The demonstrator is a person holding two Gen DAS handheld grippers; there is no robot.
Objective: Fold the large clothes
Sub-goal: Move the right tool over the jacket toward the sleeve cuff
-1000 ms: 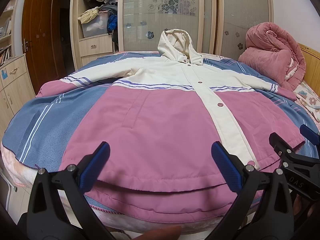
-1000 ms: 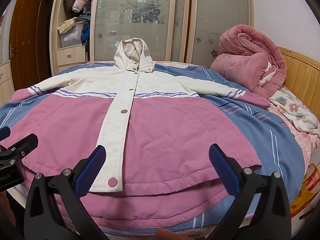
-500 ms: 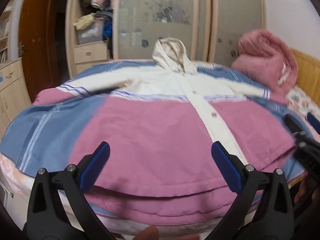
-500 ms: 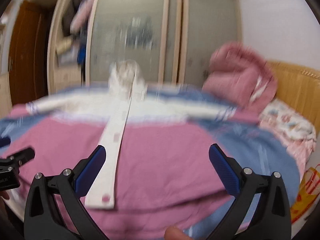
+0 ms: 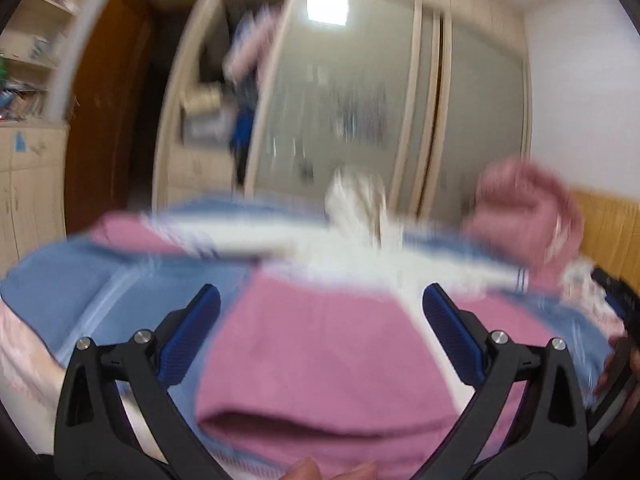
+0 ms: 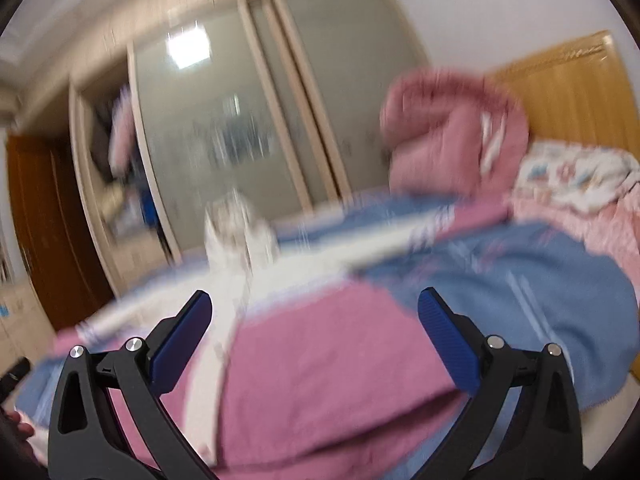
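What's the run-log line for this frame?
stage: approach | left gripper: open, empty | right gripper: open, empty | jacket: flat on bed, unfolded | views: motion-blurred

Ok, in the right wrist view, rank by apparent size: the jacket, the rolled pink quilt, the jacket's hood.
1. jacket, though nearness to the camera inflates it.
2. rolled pink quilt.
3. hood.
Motion blur softens every outline.
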